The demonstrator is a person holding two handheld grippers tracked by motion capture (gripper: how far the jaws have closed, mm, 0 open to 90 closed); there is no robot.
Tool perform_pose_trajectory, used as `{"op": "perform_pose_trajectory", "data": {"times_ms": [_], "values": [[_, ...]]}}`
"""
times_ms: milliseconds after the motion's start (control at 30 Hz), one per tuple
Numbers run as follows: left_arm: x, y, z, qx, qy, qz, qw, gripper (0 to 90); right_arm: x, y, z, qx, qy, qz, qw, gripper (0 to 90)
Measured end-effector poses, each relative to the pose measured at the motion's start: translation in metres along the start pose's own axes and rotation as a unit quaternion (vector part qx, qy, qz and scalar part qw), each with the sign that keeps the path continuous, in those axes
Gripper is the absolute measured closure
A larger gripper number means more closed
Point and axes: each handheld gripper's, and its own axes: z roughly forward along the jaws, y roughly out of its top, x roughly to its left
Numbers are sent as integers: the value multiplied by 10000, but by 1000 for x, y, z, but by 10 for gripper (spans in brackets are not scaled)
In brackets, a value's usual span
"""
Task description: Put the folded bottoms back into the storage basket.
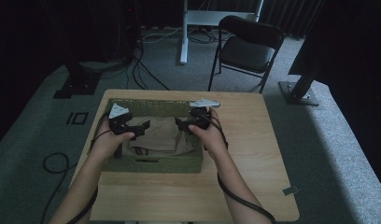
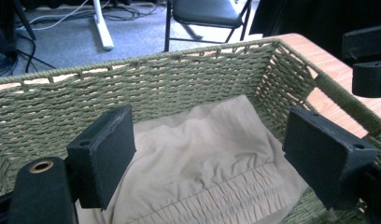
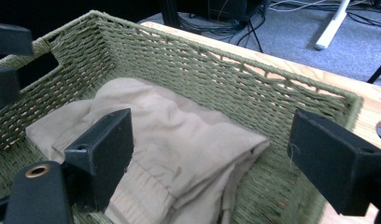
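Left gripper view: the left gripper (image 2: pixel 212 163) has its two black jaws spread wide, nothing between the pads, which hang above the folded beige garment (image 2: pixel 202 154) without touching it. The garment lies on the floor of the green woven basket (image 2: pixel 146 88), its gathered waistband nearest the camera. At the upper right edge of this view the other gripper's dark jaws stand over the basket's far corner.

Right gripper view: the right gripper (image 3: pixel 212 158) is likewise spread, jaws well apart and empty, poised above the same garment (image 3: pixel 179 135) (one folded edge drops toward the basket floor at the near side). The basket wall (image 3: pixel 235 79) runs behind the jaws, and a cut-out handle opening shows in the end wall at upper left.

High view: the left gripper (image 1: pixel 141 127) and the right gripper (image 1: pixel 181 124) face each other over the basket's interior, each held in a hand, the forearms entering from the bottom edge. The garment (image 1: pixel 158 135) lies between and below them, inside the basket (image 1: pixel 151 164). A black cable trails from each gripper along the forearms. The basket sits on the wooden table (image 1: pixel 254 154), toward its left and far side. Beyond the table, on grey carpet, stands a black folding chair (image 1: pixel 247 49), with a white stand leg (image 1: pixel 183 37) and loose cables to its left.
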Motion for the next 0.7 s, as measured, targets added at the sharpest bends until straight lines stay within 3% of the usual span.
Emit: {"op": "perform_pose_trajectory", "data": {"times_ms": [300,433,533,700], "values": [[-12,-7,-11,-29,-214,-8,9998,166,-5,-3,-23,-177,-13,-84,9998,139],[-16,-10,-18,-64,-220,56,9997,166,-6,-3,-31,-217,-28,-113,9997,139],[-20,-13,-22,-141,-258,-8,9996,165,-9,-5,-41,-290,-81,-156,9994,139],[-27,-20,-30,-220,-260,101,9994,165,-13,-13,-49,-336,-98,-173,9992,138]]}}
